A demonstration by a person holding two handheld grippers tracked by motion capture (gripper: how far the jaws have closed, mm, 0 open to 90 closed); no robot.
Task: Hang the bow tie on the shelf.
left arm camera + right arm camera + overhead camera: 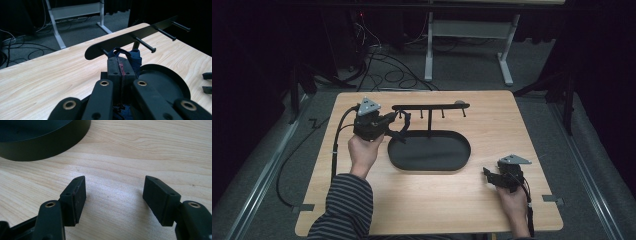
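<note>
Here the left gripper [121, 65] was clamped on a dark blue strap [132, 57], its jaws together. The strap sat at the first peg [105, 51] of the black rack [430, 106], toward the bench's [492, 200] far left corner and above the tray's [430, 151] left end. The right gripper [115, 199] rested near the bench's near right corner, jaws apart, nothing between them, just right of the tray.

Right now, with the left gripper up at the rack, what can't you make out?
- Blue strap: left gripper view, most of it hidden between the shut left gripper; what it belongs to is unclear.
- Leftmost peg: tip hidden behind the strap, so hooked or not is unclear.
- Rack: high view, pegs too small.
</note>
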